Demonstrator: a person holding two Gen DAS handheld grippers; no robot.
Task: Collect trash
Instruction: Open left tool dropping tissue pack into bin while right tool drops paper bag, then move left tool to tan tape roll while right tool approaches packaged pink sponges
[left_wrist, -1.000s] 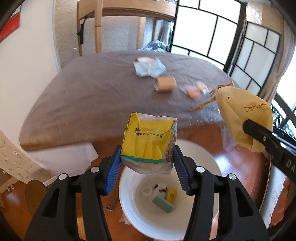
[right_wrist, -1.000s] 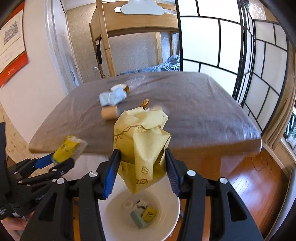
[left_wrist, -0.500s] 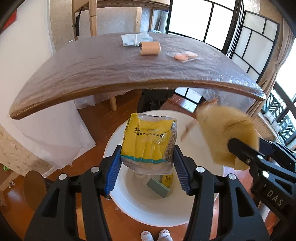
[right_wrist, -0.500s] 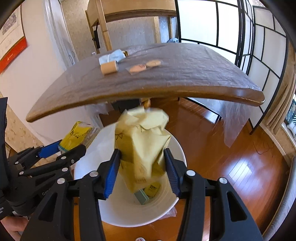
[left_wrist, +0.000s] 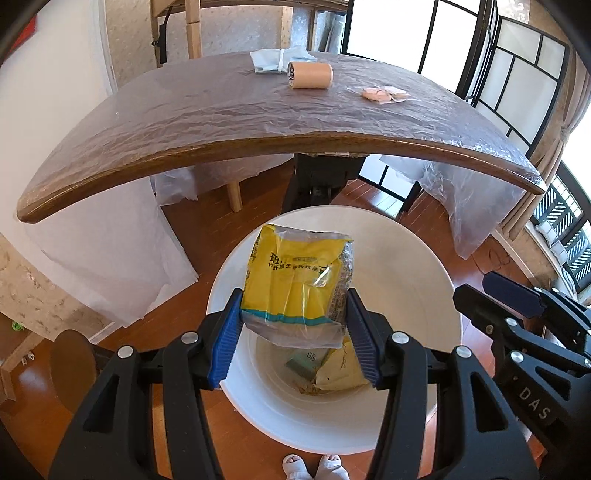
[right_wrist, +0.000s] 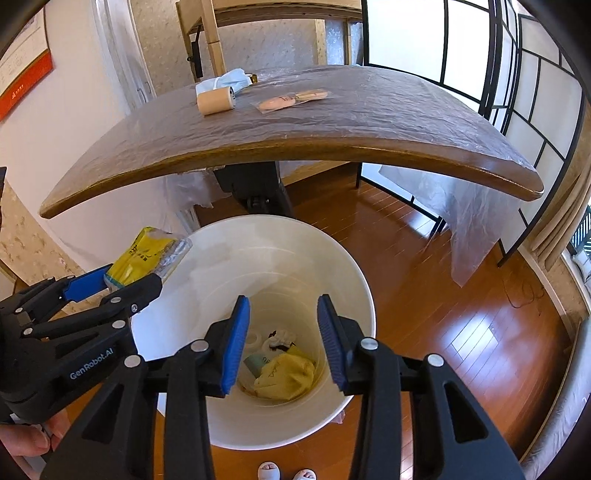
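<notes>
My left gripper (left_wrist: 293, 314) is shut on a yellow plastic packet (left_wrist: 295, 280) and holds it above the white bin (left_wrist: 417, 258); the packet also shows in the right wrist view (right_wrist: 147, 254). My right gripper (right_wrist: 282, 325) is open and empty over the bin (right_wrist: 266, 243). The crumpled yellow paper bag (right_wrist: 284, 376) lies at the bin's bottom with a green box (right_wrist: 255, 363) and other scraps. On the table lie a tan roll (left_wrist: 310, 75), a pale blue cloth (left_wrist: 277, 61) and a clear packet with pink pieces (left_wrist: 380, 94).
The brown table (left_wrist: 221, 122) is covered with plastic film that hangs down at both sides. A black base (left_wrist: 317, 181) stands under it behind the bin. Wooden floor lies around. Window screens (left_wrist: 517, 74) stand at the right.
My right gripper opened and the yellow paper bag dropped into the bin. Both grippers moved down over the bin. The left still holds the packet.
</notes>
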